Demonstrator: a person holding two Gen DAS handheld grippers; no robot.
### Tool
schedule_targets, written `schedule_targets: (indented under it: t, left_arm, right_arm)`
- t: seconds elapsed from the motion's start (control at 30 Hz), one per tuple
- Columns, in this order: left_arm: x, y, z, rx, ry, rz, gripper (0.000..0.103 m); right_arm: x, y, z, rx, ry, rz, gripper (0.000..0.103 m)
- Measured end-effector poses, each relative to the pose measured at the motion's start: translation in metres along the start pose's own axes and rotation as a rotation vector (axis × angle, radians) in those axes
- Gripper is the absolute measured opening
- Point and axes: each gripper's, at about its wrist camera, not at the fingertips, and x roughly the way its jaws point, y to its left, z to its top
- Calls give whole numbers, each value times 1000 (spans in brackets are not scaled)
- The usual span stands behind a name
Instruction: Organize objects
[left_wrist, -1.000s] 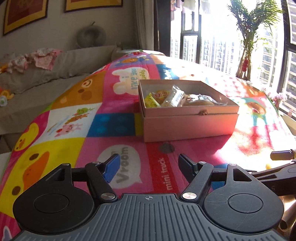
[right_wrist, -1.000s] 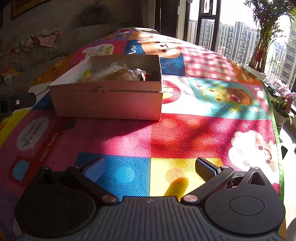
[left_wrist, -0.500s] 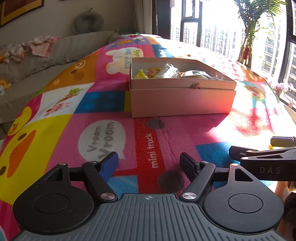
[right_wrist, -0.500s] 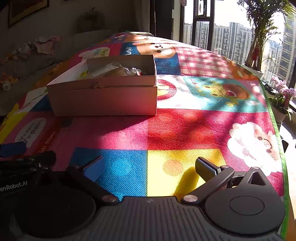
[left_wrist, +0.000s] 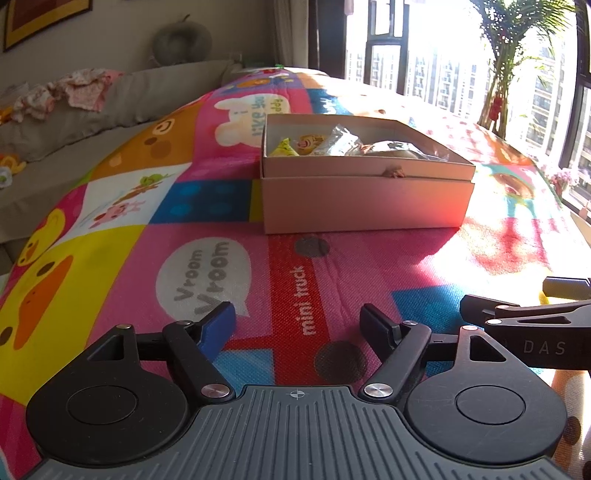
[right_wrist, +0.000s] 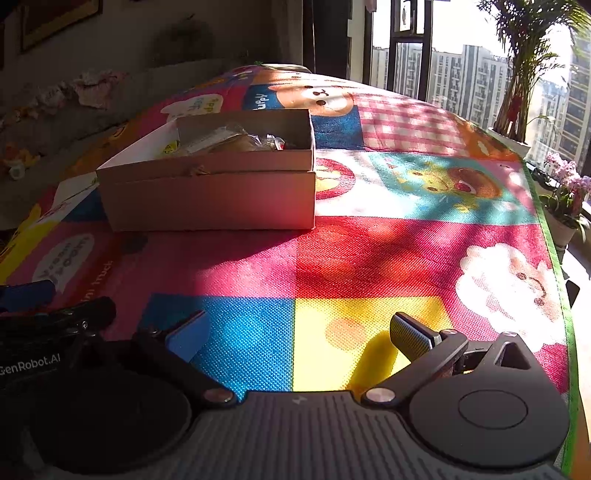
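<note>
1. a bright cartoon play mat (left_wrist: 207, 266) covers the whole surface, half in hard sunlight from the window and half in shade, with a grey sofa behind it.
2. on the mat sits the pink box (left_wrist: 365, 206), lid off and tucked under its base, well ahead of both tools. from the left tool it lies ahead and slightly right; from the right tool it lies ahead and left (right_wrist: 210, 199).
3. the left gripper (left_wrist: 297, 319) hovers low over the "mini truck" patch, jaws spread wide with nothing between them. the right gripper (right_wrist: 297, 332) hangs just beside it over the blue and yellow squares, jaws also parted and empty.
4. inside the box lie the wrapped snacks (left_wrist: 332, 144), crinkly clear and yellow packets heaped toward the left and middle. i can't count them from here.
5. i see nothing loose on the mat, so my guess is that the sorting is mostly done, or that the box itself is next.
6. if so, both tools should come in level, one at each short end, and close on the cardboard wall, not the packets. thin card bends, so a gentle squeeze low on the wall would serve best. the slippery wrappers will shift if the box tips.
</note>
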Motion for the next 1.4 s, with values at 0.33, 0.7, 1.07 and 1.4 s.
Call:
schedule_targets:
  t: [0.33,0.7,1.07,1.4]
  left_arm:
    - [1,1,1,-5,0,3,80]
    - [0,1,1,-3,0,5,80]
    - [1,0,1,-1,0,7,80]
    - [1,-1,0,1,0,9,80]
  right_arm:
    - [0,1,0,-1,-1,-1,103]
    - [-1,1,-1,0,-2,0,103]
    - [-1,1,0,0,-2,0,103]
    - [-1,1,-1,0,-2,0,103]
